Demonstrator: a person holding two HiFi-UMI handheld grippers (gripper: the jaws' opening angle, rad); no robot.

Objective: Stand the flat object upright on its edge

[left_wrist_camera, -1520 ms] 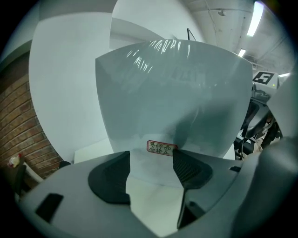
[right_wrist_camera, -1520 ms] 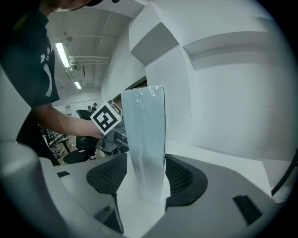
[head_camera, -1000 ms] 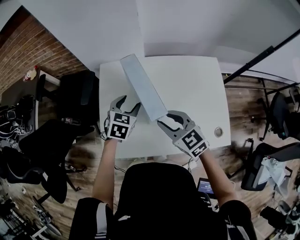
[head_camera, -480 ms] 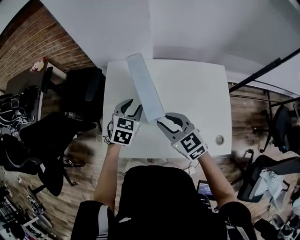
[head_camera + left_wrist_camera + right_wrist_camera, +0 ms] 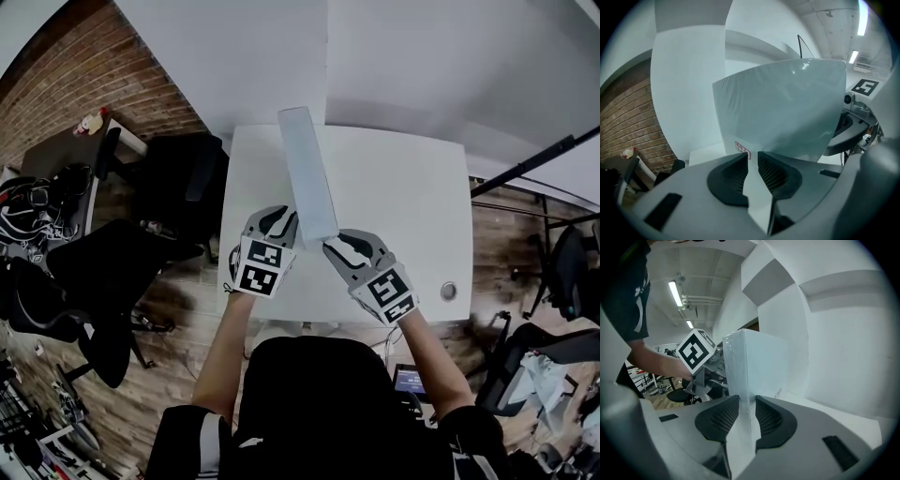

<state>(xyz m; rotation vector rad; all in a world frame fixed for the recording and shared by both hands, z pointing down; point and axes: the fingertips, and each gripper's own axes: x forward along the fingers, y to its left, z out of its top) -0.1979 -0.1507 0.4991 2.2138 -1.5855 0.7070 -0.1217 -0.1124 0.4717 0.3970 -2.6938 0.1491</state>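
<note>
A long flat white box is held over the white table, its far end pointing away from me. My left gripper is at the box's near left edge. Its jaws have just been closing, and the pads now press the box between them. My right gripper grips the near right corner. Its jaws have also just been closing a little, and the box's thin edge is clamped between its pads. The left gripper's marker cube shows beside the box.
A round grommet sits near the table's front right corner. Black office chairs stand left of the table, with a brick wall beyond. A black pole slants at the right. A white wall lies behind the table.
The left gripper's jaws, wide open a second ago, have closed onto the box's near left edge. The box now leans less to the left. The right gripper kept its hold.
</note>
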